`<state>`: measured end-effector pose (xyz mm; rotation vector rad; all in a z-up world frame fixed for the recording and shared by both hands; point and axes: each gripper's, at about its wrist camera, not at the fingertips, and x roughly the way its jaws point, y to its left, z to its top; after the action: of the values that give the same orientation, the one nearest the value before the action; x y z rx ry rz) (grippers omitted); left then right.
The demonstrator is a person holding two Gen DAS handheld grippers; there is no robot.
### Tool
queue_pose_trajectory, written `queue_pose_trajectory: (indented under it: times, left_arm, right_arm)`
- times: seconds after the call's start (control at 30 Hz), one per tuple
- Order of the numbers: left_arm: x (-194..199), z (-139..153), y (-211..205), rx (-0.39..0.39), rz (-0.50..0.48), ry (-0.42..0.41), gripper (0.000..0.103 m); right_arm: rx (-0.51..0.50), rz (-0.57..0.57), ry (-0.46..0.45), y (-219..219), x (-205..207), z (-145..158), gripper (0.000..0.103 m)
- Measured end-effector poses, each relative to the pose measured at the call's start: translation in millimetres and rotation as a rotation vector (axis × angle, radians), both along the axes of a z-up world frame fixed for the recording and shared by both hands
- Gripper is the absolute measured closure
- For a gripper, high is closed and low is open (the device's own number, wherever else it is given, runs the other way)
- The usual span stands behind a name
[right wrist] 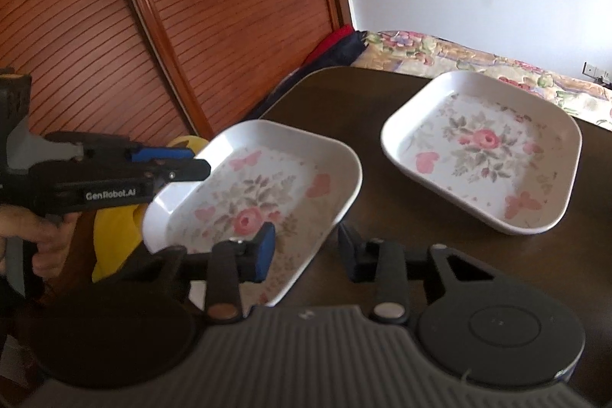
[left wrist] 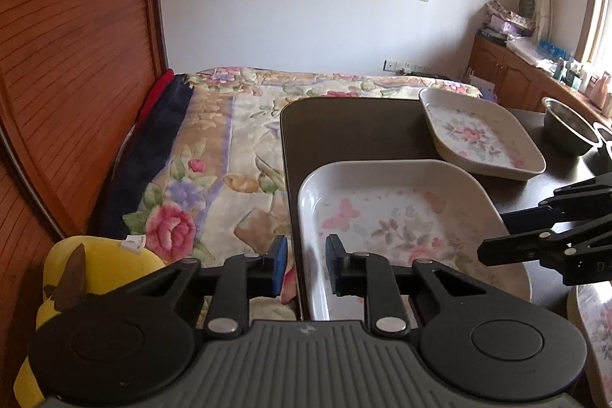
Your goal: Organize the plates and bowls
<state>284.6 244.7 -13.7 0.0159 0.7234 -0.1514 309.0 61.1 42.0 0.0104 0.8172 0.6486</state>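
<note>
Two square white dishes with a pink flower print lie on a dark table [left wrist: 344,129]. The near dish [left wrist: 397,217] [right wrist: 260,194] sits at the table's left edge. My left gripper [left wrist: 306,264] [right wrist: 179,161] is open, one finger outside and one inside the dish's left wall. My right gripper [right wrist: 306,251] [left wrist: 493,236] is open astride the dish's right rim. The far dish [left wrist: 478,132] [right wrist: 485,151] lies apart, further back. A steel bowl [left wrist: 570,127] stands at the right, and the edge of another flowered dish [left wrist: 596,324] shows at the lower right.
A bed with a floral blanket [left wrist: 229,148] lies left of and behind the table. A wooden louvered wardrobe [left wrist: 76,64] stands at the left. A yellow plush toy [left wrist: 103,266] sits beside the table's near left corner. A cluttered wooden cabinet [left wrist: 516,71] runs under the window.
</note>
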Motion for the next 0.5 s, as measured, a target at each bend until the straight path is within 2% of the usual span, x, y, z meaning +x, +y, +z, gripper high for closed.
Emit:
queue_pose_trajectory:
  times: [0.5]
  left_arm:
    - [-0.2, -5.3, -4.8, 0.02, 0.006, -0.012, 0.061]
  right_arm:
    - [-0.019, 0.017, 0.0, 0.1, 3.6, -6.7, 0.082]
